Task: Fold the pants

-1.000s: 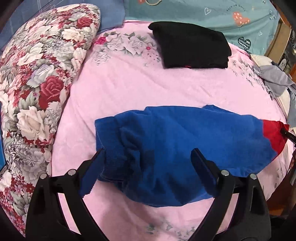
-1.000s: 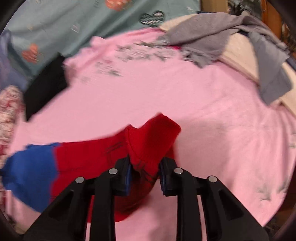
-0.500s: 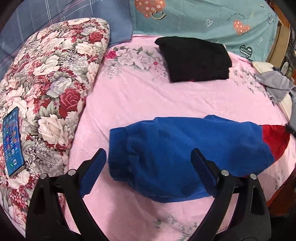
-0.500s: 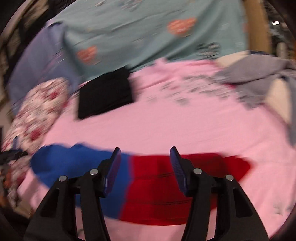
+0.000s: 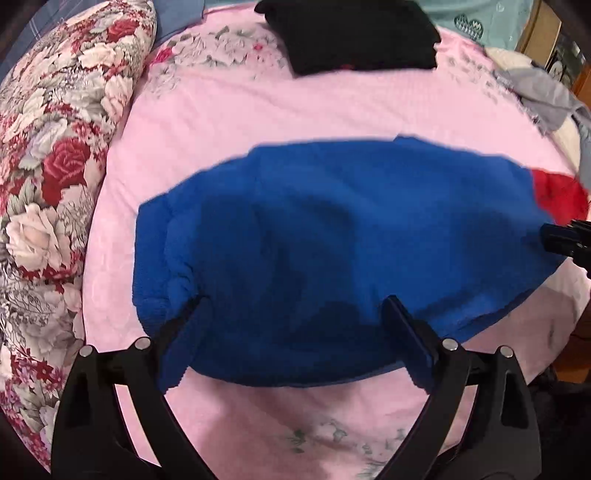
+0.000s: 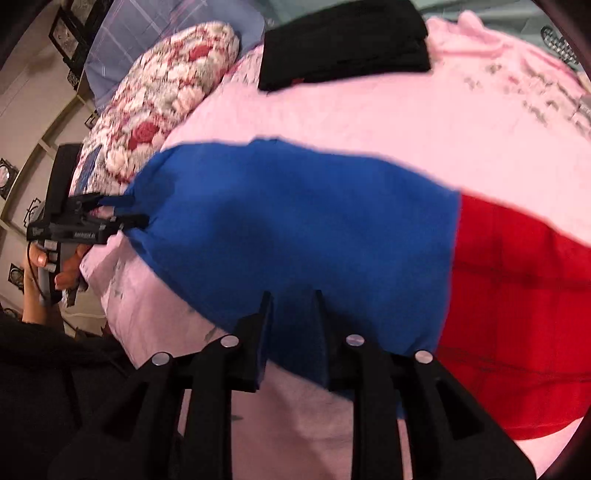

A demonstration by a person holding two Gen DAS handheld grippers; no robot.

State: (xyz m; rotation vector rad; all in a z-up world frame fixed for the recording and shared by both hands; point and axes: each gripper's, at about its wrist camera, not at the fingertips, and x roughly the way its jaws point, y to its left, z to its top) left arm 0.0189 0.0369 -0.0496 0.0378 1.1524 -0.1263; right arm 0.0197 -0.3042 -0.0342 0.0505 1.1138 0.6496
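Now the fleecy blue-and-red pants [image 5: 343,254] lie as a rounded oblong on the pink bed sheet [image 5: 258,107], below the folded black garment [image 5: 354,33]. Left gripper [image 5: 291,321] is spread wide over the blue waist end. Right gripper [image 6: 293,314] is nearly together, pinching the blue fabric's near edge.

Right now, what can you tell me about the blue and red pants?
The pants lie flat across the pink bedspread, looking soft and fleecy. The top part is blue; the legs turn red with thin dark lines. The left gripper stands wide open over the blue end. The right gripper has its fingers narrowly apart at the near edge; whether it pinches the cloth is unclear.
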